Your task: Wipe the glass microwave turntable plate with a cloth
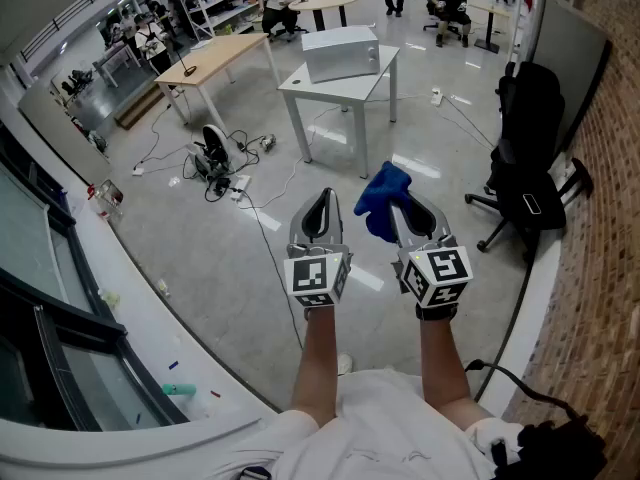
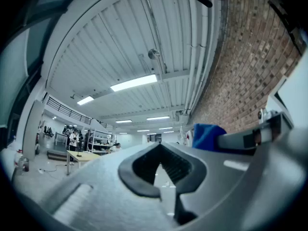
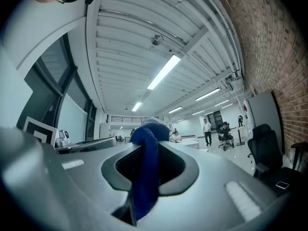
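Observation:
A blue cloth (image 1: 382, 199) is bunched at the tip of my right gripper (image 1: 398, 208), which is shut on it. In the right gripper view the blue cloth (image 3: 146, 167) hangs down between the closed jaws of the right gripper (image 3: 150, 131). My left gripper (image 1: 321, 200) is held level beside it, shut with nothing in it; in its own view the left gripper (image 2: 161, 147) has its jaws together, and the cloth (image 2: 207, 134) shows to the right. A grey microwave (image 1: 341, 53) stands on a white table (image 1: 334, 86) several steps ahead. No glass turntable plate is in view.
A black office chair (image 1: 524, 182) stands at the right by the brick wall (image 1: 600, 168). Cables and a power strip (image 1: 218, 160) lie on the floor at the left. A wooden table (image 1: 214, 56) stands behind them. People sit at desks in the far background.

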Tool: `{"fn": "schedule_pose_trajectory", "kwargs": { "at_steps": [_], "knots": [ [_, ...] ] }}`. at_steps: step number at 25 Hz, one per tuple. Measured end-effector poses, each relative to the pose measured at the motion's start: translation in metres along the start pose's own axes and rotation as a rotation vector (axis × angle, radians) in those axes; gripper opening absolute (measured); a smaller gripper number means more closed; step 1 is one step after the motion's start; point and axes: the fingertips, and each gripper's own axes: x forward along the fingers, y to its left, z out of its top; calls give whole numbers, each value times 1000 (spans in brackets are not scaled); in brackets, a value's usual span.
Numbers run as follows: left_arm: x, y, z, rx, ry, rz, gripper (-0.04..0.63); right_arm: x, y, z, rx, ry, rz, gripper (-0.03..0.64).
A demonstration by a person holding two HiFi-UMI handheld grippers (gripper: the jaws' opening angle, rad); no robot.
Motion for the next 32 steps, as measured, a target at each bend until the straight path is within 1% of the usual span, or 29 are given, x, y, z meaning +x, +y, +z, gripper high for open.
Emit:
{"fn": "schedule_pose_trajectory", "kwargs": {
  "at_steps": [4,7,11,15,21,25,30,32],
  "knots": [
    [-4,-14,-5,5,16,13,2,-17,-11,0,8,4,8,73],
    [-9,-31,-5,9,18,3,2,-29,-19,0,22,2,7,73],
    [-12,-52,-12,14,38,-33,2,-40,-25,-9,53,6,5,74],
    [-7,-68,-20,4,58,-69,2,-48,-30,-14,65,15,1,74],
    [10,-91,-27,-8,72,-130,2,-50,-60,-17,87,27,-56,75],
    [33,-93,-37,3,86,-174,2,-40,-80,-25,108,46,-92,77],
    [81,-71,-59,4,100,-132,2,-5,-99,-30,38,79,-115,78],
    [107,-59,-74,35,150,-117,2,18,-110,-29,15,96,-128,80]
  ]
}}
